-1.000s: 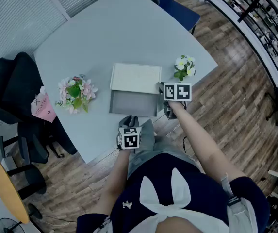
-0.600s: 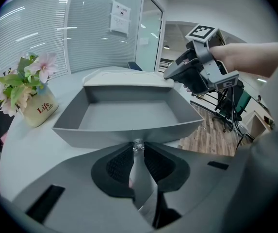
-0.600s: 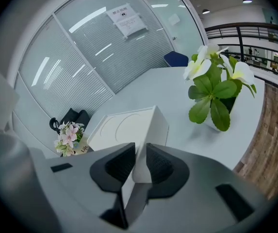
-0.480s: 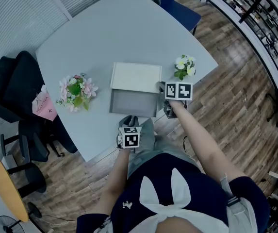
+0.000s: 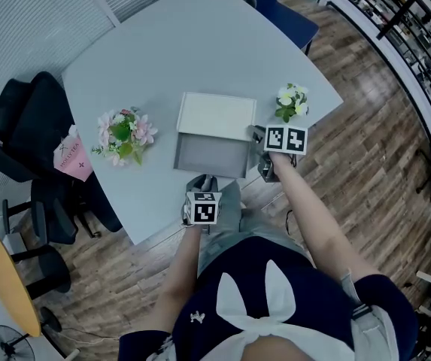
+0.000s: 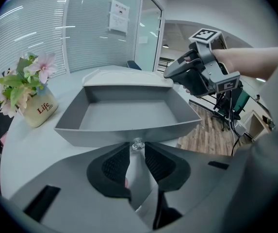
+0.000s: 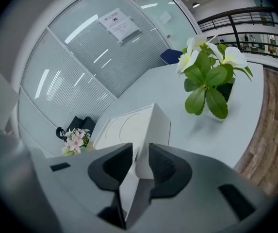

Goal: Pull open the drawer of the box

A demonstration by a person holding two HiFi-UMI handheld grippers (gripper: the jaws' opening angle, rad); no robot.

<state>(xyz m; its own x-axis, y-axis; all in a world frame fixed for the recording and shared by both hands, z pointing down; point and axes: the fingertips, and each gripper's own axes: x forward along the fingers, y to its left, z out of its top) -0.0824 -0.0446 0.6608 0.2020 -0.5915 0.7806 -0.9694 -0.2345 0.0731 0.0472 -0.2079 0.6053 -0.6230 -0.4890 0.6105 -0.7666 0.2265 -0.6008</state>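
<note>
While my left tongs [image 6: 137, 150] pinch the drawer knob [image 6: 138, 144] dead ahead, my right tongs [image 7: 140, 150], just opening, loosely straddle the box [image 7: 129, 124] corner.

Corner of white box [image 7: 129, 125] between 2 just-opening jaws of right gripper [image 7: 139, 149], white-flowered plant [image 7: 207, 84] beyond.

A pale grey table [image 5: 177, 59] stands on a brown wood-plank floor [image 5: 365, 149]. Black office chairs [image 5: 31, 122] crowd its left side, and a blue chair [image 5: 279, 10] sits at its far edge. Slatted blinds [image 5: 27, 21] cover the glass walls, one bearing a paper notice [image 6: 119, 14]. A black railing [image 5: 403, 28] lines the right.
</note>
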